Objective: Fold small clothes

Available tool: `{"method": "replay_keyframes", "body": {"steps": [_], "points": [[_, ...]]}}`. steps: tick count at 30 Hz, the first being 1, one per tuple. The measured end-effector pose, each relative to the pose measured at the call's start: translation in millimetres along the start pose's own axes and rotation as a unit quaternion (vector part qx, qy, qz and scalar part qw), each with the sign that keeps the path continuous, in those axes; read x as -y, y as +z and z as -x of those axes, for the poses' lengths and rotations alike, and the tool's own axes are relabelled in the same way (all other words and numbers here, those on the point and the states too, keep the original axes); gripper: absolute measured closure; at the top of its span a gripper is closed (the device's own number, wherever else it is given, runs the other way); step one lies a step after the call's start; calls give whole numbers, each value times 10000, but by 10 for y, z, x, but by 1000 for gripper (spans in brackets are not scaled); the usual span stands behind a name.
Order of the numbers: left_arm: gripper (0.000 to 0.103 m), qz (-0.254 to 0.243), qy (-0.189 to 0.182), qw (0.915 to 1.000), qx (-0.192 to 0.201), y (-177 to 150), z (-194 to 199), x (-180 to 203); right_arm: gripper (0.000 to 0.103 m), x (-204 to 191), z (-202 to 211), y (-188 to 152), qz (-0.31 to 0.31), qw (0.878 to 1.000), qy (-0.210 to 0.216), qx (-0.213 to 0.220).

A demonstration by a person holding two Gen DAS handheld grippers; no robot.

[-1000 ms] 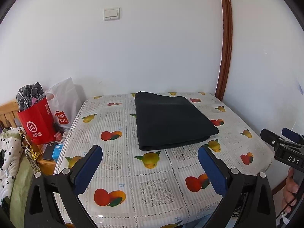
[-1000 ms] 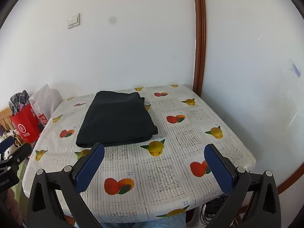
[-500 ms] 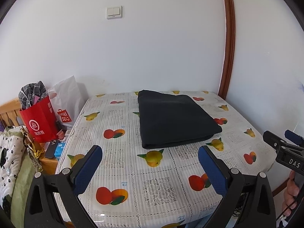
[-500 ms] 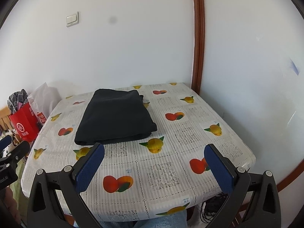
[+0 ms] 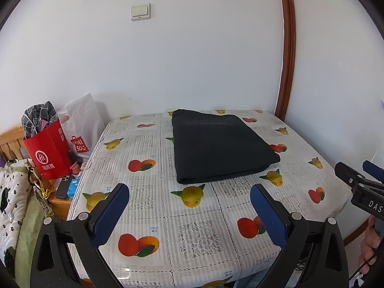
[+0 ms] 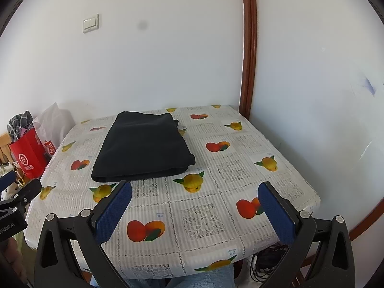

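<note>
One dark garment (image 5: 222,145), black, folded into a thick flat rectangle, lies on the table (image 5: 192,232) toward the far side near the wall. In the left wrist view it sits at about 12 o'clock from the gripper, slightly right of centre; in the right wrist view at about 11 o'clock (image 6: 144,146). Folded edge faces the near side, a small bit of cloth sticks out at the far right corner in the right view. Nothing touches it.

Left gripper (image 5: 189,194) held above the near table edge, blue pads (image 5: 111,210) spread wide apart, nothing between them. Right gripper (image 6: 195,193) same: pads (image 6: 276,212) wide apart, empty, well short of the garment. Each gripper shows at the edge of the other's view.

Table covered with a white lace-pattern cloth printed with fruit. Red paper bag (image 5: 48,154) and white plastic bag (image 5: 80,122) at 9 o'clock beside the table, phone (image 5: 64,187) on a low wooden stand below them. Light switch (image 5: 141,11) on the wall at 12 o'clock. Brown wooden trim (image 5: 286,48) runs up the corner at 1 o'clock.
</note>
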State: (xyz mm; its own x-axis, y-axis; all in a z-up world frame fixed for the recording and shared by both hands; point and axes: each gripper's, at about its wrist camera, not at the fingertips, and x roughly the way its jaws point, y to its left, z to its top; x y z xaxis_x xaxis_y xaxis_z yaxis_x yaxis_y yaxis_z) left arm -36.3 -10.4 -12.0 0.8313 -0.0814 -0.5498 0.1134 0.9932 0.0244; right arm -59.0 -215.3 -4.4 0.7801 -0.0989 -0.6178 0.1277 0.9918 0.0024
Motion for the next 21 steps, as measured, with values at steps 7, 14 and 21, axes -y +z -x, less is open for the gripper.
{"method": "replay_keyframes", "body": {"steps": [7, 14, 21], "points": [[1, 14, -1, 10000, -14, -2, 3, -4, 0, 6, 6, -22, -41, 10000, -16, -8], [1, 44, 23, 10000, -31, -1, -6, 5, 0, 15, 8, -27, -32, 10000, 0, -5], [1, 80, 46, 9999, -47, 5, -10, 10, 0, 0, 28, -26, -13, 10000, 9, 18]]}}
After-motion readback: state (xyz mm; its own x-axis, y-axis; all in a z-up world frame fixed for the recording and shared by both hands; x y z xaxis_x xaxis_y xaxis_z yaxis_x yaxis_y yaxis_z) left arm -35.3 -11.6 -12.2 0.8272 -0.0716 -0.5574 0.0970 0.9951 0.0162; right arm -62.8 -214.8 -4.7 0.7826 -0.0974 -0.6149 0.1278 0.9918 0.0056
